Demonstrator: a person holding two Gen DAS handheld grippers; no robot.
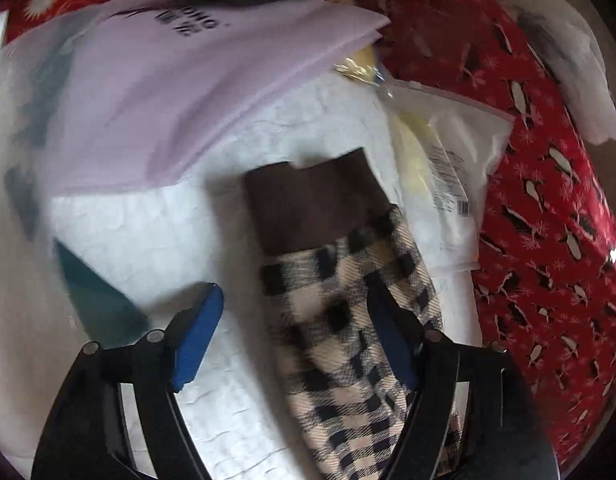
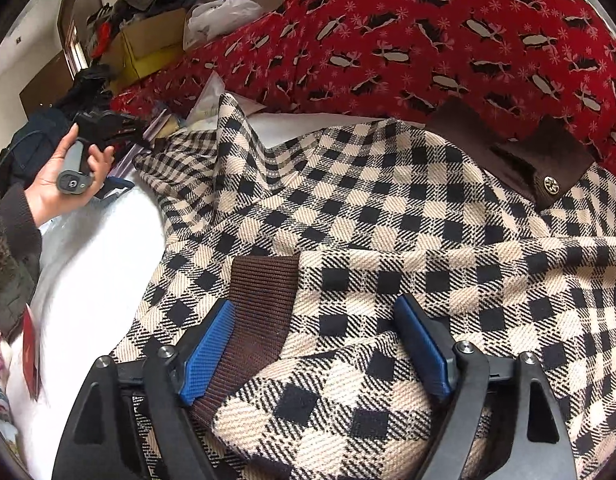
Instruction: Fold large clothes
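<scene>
A big checked coat (image 2: 388, 216) in cream and black lies spread on a white bed sheet (image 2: 91, 272), next to a red blanket with penguins (image 2: 428, 20). Its brown collar (image 2: 520, 152) with a shiny button (image 2: 550, 185) sits at the far right. The right hand-held gripper (image 2: 316, 344) points down at the coat, and its two blue pads (image 2: 209, 350) stand wide apart. A sleeve with a brown ribbed cuff (image 2: 259, 312) lies between them, but the pads do not squeeze it. In the right wrist view, the person's left hand (image 2: 67, 172) is wrapped around the grey handle of the other tool, palm up, with a dark sleeve (image 2: 19, 216) at the wrist. The left hand-held gripper (image 1: 295, 336) tilts down steeply over the other sleeve (image 1: 348, 320), which ends in a brown cuff (image 1: 312, 204) lying flat on the sheet. Its pads are apart too. The sleeve lies by the right pad, partly under it, and I cannot tell if they touch. A pale purple bag (image 1: 147, 92) and a clear plastic packet (image 1: 444, 168) lie just past the cuff.
</scene>
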